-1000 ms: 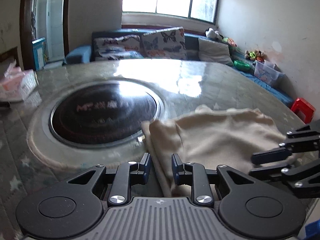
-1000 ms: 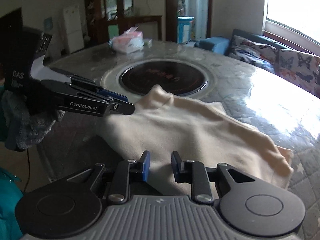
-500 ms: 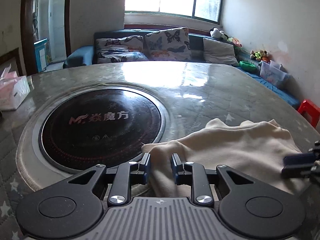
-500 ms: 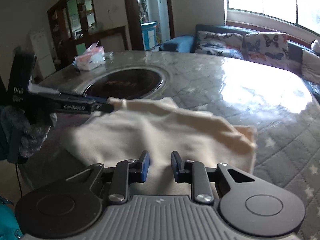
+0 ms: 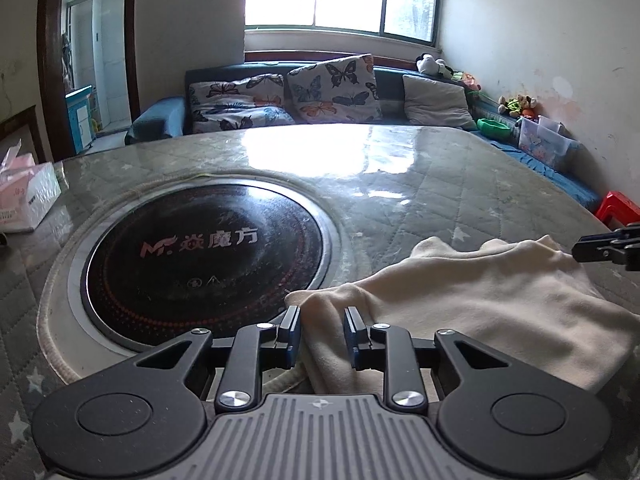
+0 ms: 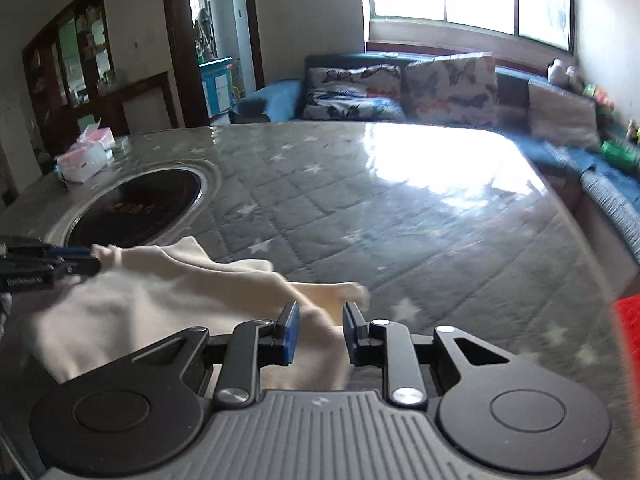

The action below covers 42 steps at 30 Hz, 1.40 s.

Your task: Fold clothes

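A cream garment [image 5: 480,304] lies folded on the near part of the table, between my two grippers. My left gripper [image 5: 322,334] grips its left edge, with a fold of cloth between the jaws. My right gripper [image 6: 320,334] grips the garment's [image 6: 168,304] right edge, cloth bunched between its jaws. The right gripper's fingertips [image 5: 592,249] show at the right edge of the left wrist view. The left gripper's fingertips [image 6: 76,266] show at the left edge of the right wrist view, on the cloth.
The table [image 5: 420,184] has a grey quilted star-pattern cover under a glossy sheet. A round black cooktop [image 5: 204,256] is set in it, left of the garment. A pink tissue pack [image 5: 24,200] sits at the far left. A sofa with cushions [image 5: 320,92] stands behind.
Both grippers have pulled the garment toward the near edge and swung to face the window. The cloth now lies flatter and lower between them. The right wrist view is blurred by motion.
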### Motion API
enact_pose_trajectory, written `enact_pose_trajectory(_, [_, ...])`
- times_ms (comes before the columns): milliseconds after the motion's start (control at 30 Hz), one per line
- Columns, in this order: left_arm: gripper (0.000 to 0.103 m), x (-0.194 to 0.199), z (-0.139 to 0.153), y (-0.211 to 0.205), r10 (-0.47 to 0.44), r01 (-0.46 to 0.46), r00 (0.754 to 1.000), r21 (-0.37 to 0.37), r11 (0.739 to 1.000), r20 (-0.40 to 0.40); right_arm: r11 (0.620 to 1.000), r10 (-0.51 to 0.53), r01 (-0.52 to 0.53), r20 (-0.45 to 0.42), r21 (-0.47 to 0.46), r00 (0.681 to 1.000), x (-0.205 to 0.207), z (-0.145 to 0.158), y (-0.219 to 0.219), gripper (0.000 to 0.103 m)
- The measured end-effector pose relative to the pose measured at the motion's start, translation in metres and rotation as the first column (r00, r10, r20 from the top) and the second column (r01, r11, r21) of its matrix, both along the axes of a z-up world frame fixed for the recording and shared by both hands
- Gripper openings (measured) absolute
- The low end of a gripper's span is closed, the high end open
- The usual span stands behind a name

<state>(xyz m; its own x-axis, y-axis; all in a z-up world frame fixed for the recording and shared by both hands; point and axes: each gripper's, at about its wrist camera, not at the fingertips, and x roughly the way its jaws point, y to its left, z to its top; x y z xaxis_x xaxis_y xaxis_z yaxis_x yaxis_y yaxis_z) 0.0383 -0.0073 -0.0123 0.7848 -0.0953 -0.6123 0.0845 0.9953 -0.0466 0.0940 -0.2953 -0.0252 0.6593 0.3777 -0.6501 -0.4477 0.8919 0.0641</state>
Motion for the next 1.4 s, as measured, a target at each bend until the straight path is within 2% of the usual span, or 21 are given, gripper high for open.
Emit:
enact_pose_trajectory(233, [0.026, -0.026, 0.015, -0.025, -0.101, 0.102, 0.994, -0.008, 0.995, 0.04, 0.996, 0.068, -0.065, 0.033, -0.063, 0.997, -0.041, 0.01, 0.0, 0.023])
enact_pose_trajectory(433, [0.027, -0.046, 0.007, -0.042, -0.173, 0.172, 0.984, 0.025, 0.985, 0.031, 0.989, 0.085, -0.082, 0.02, -0.122, 0.996, -0.06, -0.009, 0.006, 0.024])
enact_pose_trajectory(533, [0.027, -0.047, -0.001, -0.038, -0.155, 0.155, 0.988, 0.031, 0.987, 0.001, 0.991, 0.072, -0.069, 0.023, -0.113, 0.997, -0.061, -0.011, 0.002, 0.025])
enact_pose_trajectory(733, [0.027, -0.05, 0.002, -0.022, -0.1, 0.1, 0.995, -0.002, 0.995, 0.009, 0.991, 0.093, -0.086, 0.065, -0.107, 0.994, -0.061, 0.003, 0.006, 0.025])
enact_pose_trajectory(867, [0.027, -0.052, -0.005, -0.02, -0.089, 0.089, 0.996, 0.01, 0.996, -0.005, 0.996, 0.078, -0.075, 0.057, -0.058, 0.995, -0.048, -0.001, 0.008, 0.025])
enact_pose_trajectory(1000, [0.027, -0.054, -0.004, -0.019, -0.08, 0.08, 0.997, 0.01, 0.997, -0.003, 0.994, 0.072, -0.069, 0.036, -0.085, 0.997, -0.033, -0.012, 0.015, 0.025])
enact_pose_trajectory(1067, [0.027, -0.055, -0.003, -0.017, -0.072, 0.072, 0.997, 0.006, 0.997, 0.0, 0.997, 0.051, -0.049, 0.02, -0.063, 0.999, -0.026, -0.017, 0.011, 0.025])
enact_pose_trajectory(1300, [0.028, -0.053, 0.0, -0.011, -0.034, 0.034, 0.999, -0.016, 0.999, -0.001, 0.998, 0.042, -0.039, 0.059, -0.041, 0.997, -0.011, -0.007, 0.014, 0.025])
enact_pose_trajectory(1400, [0.029, -0.053, -0.002, -0.008, -0.027, 0.027, 1.0, -0.01, 1.0, -0.008, 0.997, 0.03, -0.028, 0.026, -0.069, 0.999, 0.001, -0.018, 0.019, 0.024])
